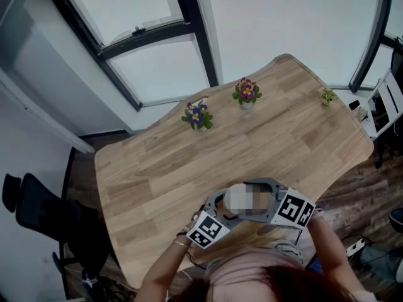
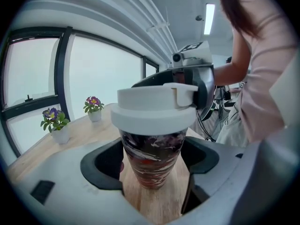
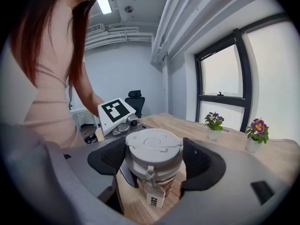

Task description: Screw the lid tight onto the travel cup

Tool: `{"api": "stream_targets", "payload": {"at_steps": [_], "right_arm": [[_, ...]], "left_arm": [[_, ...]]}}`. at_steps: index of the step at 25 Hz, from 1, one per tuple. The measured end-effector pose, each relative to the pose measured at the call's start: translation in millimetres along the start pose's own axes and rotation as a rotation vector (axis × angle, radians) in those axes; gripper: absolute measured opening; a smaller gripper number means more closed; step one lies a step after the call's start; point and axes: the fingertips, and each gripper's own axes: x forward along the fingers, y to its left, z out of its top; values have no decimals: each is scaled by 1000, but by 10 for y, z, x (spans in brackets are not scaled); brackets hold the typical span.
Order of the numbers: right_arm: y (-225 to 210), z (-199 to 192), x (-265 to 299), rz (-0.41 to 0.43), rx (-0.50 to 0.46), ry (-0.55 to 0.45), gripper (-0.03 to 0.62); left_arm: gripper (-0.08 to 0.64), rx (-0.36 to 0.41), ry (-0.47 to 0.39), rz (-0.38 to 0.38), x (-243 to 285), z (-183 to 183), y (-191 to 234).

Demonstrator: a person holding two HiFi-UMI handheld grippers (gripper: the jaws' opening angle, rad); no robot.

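The travel cup (image 2: 152,158) has a marbled dark red and white body and stands on the wooden table (image 1: 189,168) close to the near edge. My left gripper (image 2: 152,168) is shut on the cup's body below the lid. The white lid (image 3: 153,149) sits on top of the cup, with a label tag (image 3: 153,198) hanging from it. My right gripper (image 3: 154,162) reaches around the lid from the opposite side, its jaws wide open and the pads just off the rim. In the head view a blurred patch hides the cup between the two grippers.
Two potted flowers (image 1: 198,116) (image 1: 246,93) and a small green plant (image 1: 327,96) stand along the table's far edge by the windows. A black office chair (image 1: 44,216) is on the floor to the left. The person's body is right behind the grippers.
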Motion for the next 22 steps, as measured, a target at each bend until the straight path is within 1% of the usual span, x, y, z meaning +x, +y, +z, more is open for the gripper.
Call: {"api": "stream_targets", "payload": {"at_steps": [4,10,12,14,16,17,19,22], "right_arm": [[-34,17,13,-54,-5,-24,370],[-98,18,0,-184,-11,-40,368],[-103,16,-4,-222,-5,-51,370],[-96,27,4,-232,17,-67,370],[-74,49,20,-212,50,-79,370],[-62,56,22,-197,62,-79,370],[-41,43,14,-172,58,-58,371],[-3,-10,20,-131,22,-7,371]], "left_arm": [[370,-10,1,40,4,4,50],[370,-62,-21,136,39,29,107],[370,-74,-21,156,42,30,110],[370,-76,-25,162,40,32,114],[370,-70,-25,145,31,25,118],[370,-61,-19,125,24,17,115],[370,-33,8,64,-1,-4,90],[370,22,63,-35,-67,-55,24]]}}
